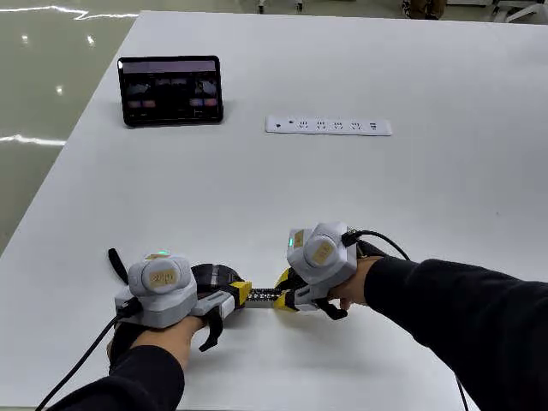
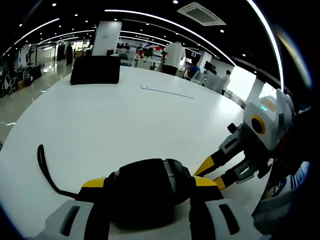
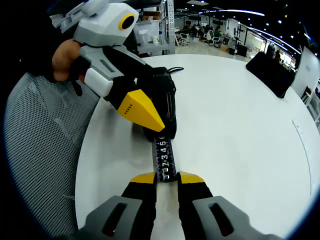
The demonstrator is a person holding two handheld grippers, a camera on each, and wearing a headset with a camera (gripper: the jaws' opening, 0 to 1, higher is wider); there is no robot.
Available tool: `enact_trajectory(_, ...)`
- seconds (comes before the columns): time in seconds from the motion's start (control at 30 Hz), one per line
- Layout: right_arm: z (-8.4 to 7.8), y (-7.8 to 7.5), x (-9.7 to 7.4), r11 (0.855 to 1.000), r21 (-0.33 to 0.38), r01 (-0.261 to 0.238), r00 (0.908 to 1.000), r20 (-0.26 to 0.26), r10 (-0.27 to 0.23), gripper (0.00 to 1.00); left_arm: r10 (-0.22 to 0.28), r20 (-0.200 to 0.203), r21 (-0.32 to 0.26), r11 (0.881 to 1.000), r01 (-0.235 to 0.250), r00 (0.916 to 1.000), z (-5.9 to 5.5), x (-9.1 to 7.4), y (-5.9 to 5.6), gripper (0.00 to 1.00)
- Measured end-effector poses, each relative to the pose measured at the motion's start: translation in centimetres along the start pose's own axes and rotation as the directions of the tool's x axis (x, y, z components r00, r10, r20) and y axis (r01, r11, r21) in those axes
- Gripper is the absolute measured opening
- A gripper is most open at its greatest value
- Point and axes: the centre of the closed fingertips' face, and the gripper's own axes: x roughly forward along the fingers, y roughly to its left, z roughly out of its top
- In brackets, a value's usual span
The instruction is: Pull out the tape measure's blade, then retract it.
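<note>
A black tape measure [image 1: 215, 277] lies on the white table near its front edge, with my left gripper [image 1: 241, 293] shut on its case. In the left gripper view the case [image 2: 148, 192] sits between the yellow-tipped jaws of my left gripper [image 2: 150, 183]. A short length of blade [image 1: 263, 295] runs from the case to my right gripper [image 1: 283, 300]. In the right gripper view the blade [image 3: 164, 158] shows printed numbers, and my right gripper [image 3: 166, 178] is shut on its end. A black wrist strap [image 1: 116, 265] trails left of the case.
A dark tablet [image 1: 171, 89] stands at the back left of the white table [image 1: 360, 197], and a white power strip [image 1: 329, 126] lies behind the middle. The table's left edge meets a shiny floor. People stand far off in the left gripper view.
</note>
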Motion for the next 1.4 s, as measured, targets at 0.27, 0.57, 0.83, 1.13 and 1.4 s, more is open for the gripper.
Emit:
enact_trajectory(0.27,0.4,0.1,0.2,1.000,0.003,0.001,0.9999,0.014,-0.001,0.11,-0.001,0.002,0.001,1.000,0.001,1.0000,0.0,0.0,0.0,0.60)
enact_trajectory(0.57,0.7,0.2,0.5,1.000,0.003,-0.001,0.9997,0.024,0.001,0.11,-0.001,0.003,-0.001,1.000,0.001,1.0000,0.0,-0.1,0.0,0.60)
enact_trajectory(0.83,1.2,0.2,1.0,1.000,0.006,-0.001,0.9994,0.034,0.001,0.11,-0.001,0.004,-0.003,1.000,0.001,1.0000,0.0,-0.1,0.0,0.60)
enact_trajectory(1.13,1.8,0.3,1.5,1.000,0.007,-0.004,0.9988,0.049,0.003,0.11,-0.004,0.005,-0.002,1.000,0.004,1.0000,0.0,-0.1,0.0,0.60)
enact_trajectory(1.4,2.3,0.3,1.9,1.000,0.002,-0.007,0.9986,0.053,0.007,0.11,-0.004,0.004,-0.005,1.000,0.004,1.0000,0.0,-0.1,0.0,0.60)
